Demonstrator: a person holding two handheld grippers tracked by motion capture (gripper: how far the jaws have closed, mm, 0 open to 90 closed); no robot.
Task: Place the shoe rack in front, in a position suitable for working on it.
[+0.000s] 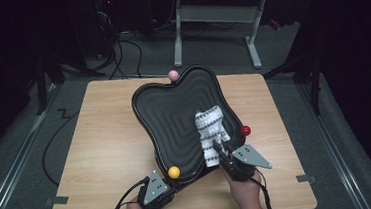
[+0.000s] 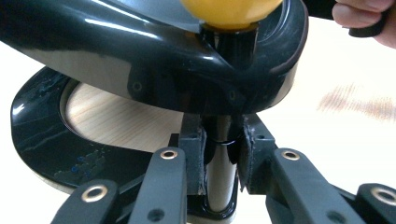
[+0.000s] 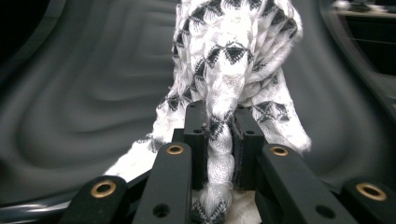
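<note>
**Both hand-held grippers clamped**

Left hand-held gripper (image 1: 165,182) pinching tray post (image 2: 220,172) under yellow knob (image 1: 174,172), near edge of counter (image 1: 102,156). Right hand-held gripper (image 1: 222,154) pinching sock (image 1: 210,132), draped inside black tray (image 1: 169,116), right of centre. Red knob (image 1: 245,130) at right rim, pink knob (image 1: 173,75) at far rim.
</note>
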